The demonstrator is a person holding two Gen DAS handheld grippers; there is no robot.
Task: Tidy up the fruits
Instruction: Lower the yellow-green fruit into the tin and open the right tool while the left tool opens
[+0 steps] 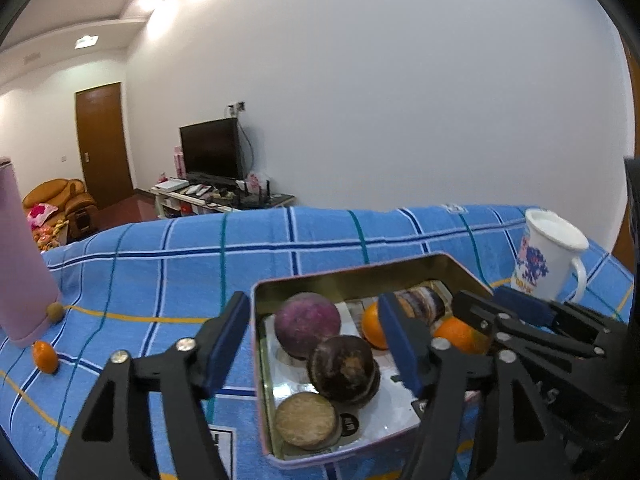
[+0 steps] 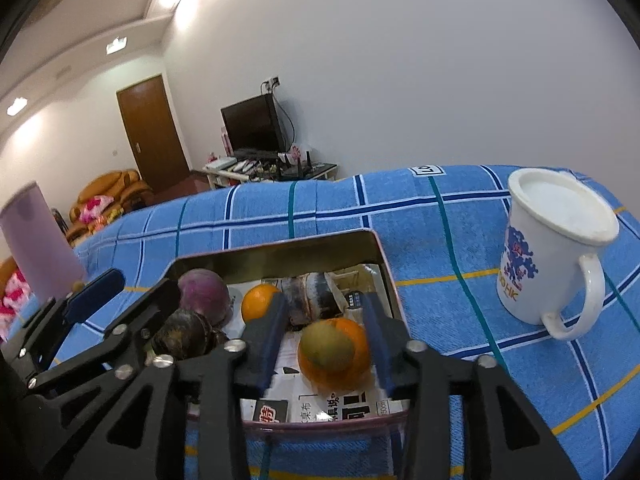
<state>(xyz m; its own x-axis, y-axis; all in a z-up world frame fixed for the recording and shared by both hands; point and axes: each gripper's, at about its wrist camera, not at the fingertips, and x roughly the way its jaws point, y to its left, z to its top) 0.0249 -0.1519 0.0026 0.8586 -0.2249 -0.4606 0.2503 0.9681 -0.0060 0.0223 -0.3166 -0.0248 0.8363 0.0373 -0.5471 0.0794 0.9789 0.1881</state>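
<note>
Releasing looks to be the step in hand: the right gripper [image 2: 326, 334] straddles a green-patched orange [image 2: 334, 350] that sits on the paper lining of the metal tin [image 2: 386, 264], at about 5 o'clock inside it. Its jaws stand apart on either side of the fruit; whether the pads touch the peel cannot be told, but no squeeze shows and the orange looks to rest on the tin floor.

The left gripper [image 1: 316, 344] hangs wide open, one finger outside the tin's left wall, the other inside, clamped on nothing. Below it lie a purple fruit [image 1: 307, 324], a dark round fruit [image 1: 344, 368] and a tan disc-like one [image 1: 306, 420]; a second orange [image 1: 372, 326] sits at about 1 o'clock of them.

Judgement, for a clean release: open the right jaws fully before lifting, then withdraw straight back and up so no pad drags the orange (round fruit rolls readily on paper). Keep the left finger clear of the tin wall to avoid shifting the tin on the blue checked cloth [image 1: 160, 264].

Still loose on the worktop, beside the pink bottle [image 1: 20, 248] at 9 o'clock: a small orange fruit [image 1: 45, 356] and a small tan fruit [image 1: 55, 312]. The white mug [image 2: 556, 248] stands well apart at 3 o'clock.
</note>
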